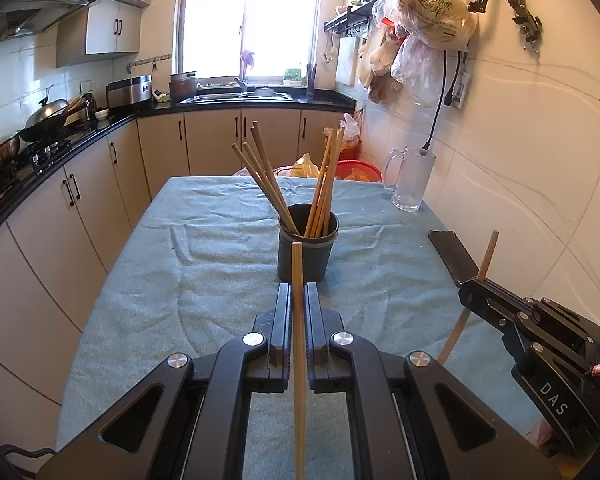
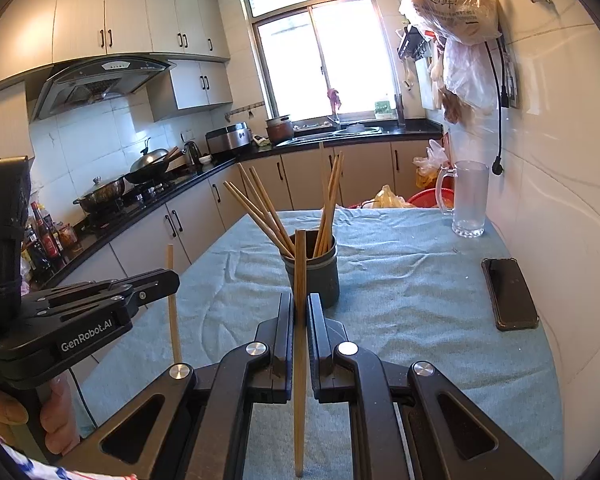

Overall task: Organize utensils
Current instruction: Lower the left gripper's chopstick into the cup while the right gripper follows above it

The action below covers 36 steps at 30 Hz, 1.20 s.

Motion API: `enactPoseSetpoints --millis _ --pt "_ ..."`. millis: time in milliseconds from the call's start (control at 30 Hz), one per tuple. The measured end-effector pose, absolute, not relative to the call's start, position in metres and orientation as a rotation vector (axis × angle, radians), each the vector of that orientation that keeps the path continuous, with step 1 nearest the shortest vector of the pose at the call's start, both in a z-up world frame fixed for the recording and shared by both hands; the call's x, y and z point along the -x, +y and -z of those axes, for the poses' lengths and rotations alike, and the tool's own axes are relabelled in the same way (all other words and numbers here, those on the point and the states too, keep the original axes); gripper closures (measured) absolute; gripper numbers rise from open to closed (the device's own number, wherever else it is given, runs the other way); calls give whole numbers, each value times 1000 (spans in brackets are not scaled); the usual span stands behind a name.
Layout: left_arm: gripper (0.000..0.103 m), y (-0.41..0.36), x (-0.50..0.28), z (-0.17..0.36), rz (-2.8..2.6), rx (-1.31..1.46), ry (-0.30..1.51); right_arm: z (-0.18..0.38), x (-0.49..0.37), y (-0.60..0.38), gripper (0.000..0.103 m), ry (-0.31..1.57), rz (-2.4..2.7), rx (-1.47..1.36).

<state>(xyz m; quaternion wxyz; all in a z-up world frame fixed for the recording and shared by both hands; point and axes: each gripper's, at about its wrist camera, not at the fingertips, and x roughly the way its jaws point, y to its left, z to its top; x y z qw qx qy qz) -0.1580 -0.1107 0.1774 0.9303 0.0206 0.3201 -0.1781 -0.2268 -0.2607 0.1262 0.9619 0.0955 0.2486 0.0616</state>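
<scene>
Two tongs (image 1: 297,292) (image 2: 300,304) each clamping a chopstick (image 1: 298,320) (image 2: 300,300), hand (image 2: 56,412) only in right view

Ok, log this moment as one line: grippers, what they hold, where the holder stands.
left gripper: shut on chopstick | right gripper: shut on second chopstick | dark holder: upright on blue cloth, holding chopsticks

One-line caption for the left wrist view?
Left gripper clamps one chopstick upright before the dark holder of chopsticks.
</scene>
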Motion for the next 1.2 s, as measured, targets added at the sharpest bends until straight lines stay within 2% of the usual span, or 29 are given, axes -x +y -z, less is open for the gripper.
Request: enactPoseSetpoints --millis 367,1200 --pt "98 -116 148 -185 381 -60 645 -133 215 -265 96 495 -121 -190" --pt "98 -122 98 -287 532 -15 476 -182 168 -294 97 435 -126 -184"
